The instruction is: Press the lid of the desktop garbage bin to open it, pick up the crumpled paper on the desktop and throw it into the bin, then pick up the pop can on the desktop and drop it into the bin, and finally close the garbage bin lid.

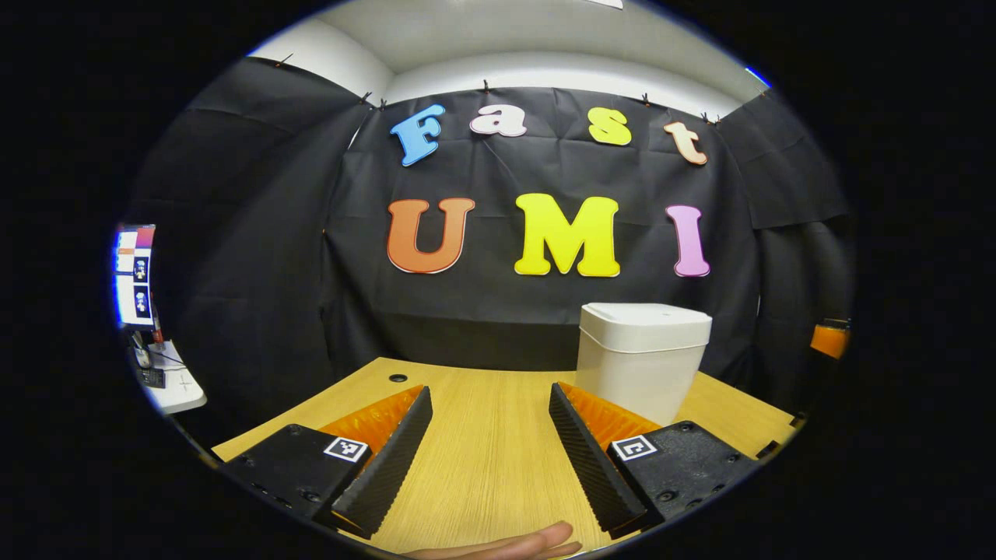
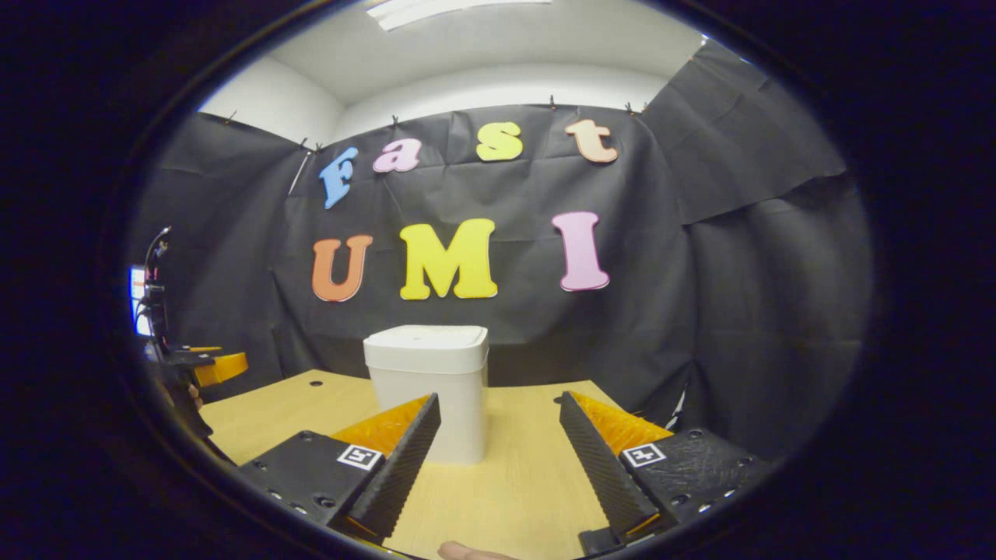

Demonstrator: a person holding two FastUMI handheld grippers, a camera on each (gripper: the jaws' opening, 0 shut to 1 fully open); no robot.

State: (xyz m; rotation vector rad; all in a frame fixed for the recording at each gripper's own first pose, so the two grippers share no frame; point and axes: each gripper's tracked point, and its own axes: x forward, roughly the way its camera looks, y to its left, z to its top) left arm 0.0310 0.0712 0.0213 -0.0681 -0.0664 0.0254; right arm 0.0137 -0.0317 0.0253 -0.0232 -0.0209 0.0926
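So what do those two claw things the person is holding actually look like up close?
Each gripper, left and right, has two long wedge-shaped fingers with ribbed, saw-toothed inner faces. Behind them sit flat, textured black blocks with small screws, each bearing a little square black-and-white marker. Ridged orange plastic shows along the fingers' outer sides.

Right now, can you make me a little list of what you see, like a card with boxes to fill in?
bin: white garbage bin standing upright on the wooden desk
lid: down, closed
left gripper: open, holding nothing, bin ahead to its right
right gripper: open, holding nothing, bin ahead, slightly left
wall: black cloth behind the desk
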